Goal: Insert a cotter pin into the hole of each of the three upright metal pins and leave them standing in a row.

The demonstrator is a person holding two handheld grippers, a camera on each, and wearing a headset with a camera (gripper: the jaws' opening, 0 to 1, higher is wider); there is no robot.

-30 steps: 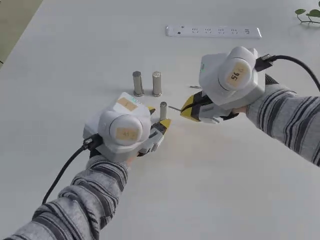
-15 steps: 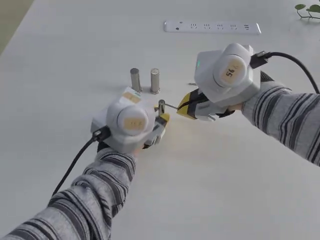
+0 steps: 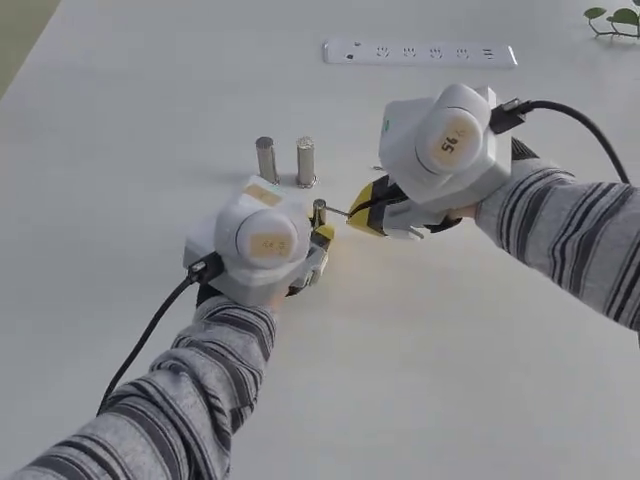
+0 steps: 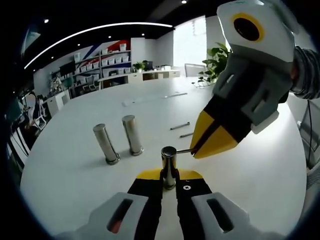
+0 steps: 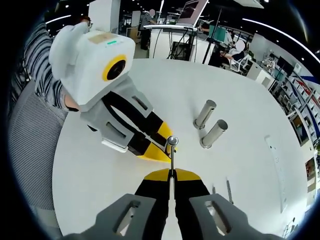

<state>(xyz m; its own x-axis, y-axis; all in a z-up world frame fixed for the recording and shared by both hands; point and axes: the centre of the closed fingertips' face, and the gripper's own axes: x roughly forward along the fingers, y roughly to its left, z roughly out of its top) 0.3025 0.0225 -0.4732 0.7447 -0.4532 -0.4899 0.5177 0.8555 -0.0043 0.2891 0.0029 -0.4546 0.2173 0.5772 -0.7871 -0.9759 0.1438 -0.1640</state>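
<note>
Teamwork: my left gripper clamps one metal pin steady; my right gripper, pinching a cotter pin, aims for its hole.

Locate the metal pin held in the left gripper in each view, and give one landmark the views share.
Head view: the metal pin stands at centre, between the tips of the left gripper and right gripper.
Left gripper view: the metal pin is at lower centre, clamped between that view's own jaws.
Right gripper view: the metal pin is at centre, at the tip of the cotter pin.
Shared landmark: the two free upright pins beside it.
</note>
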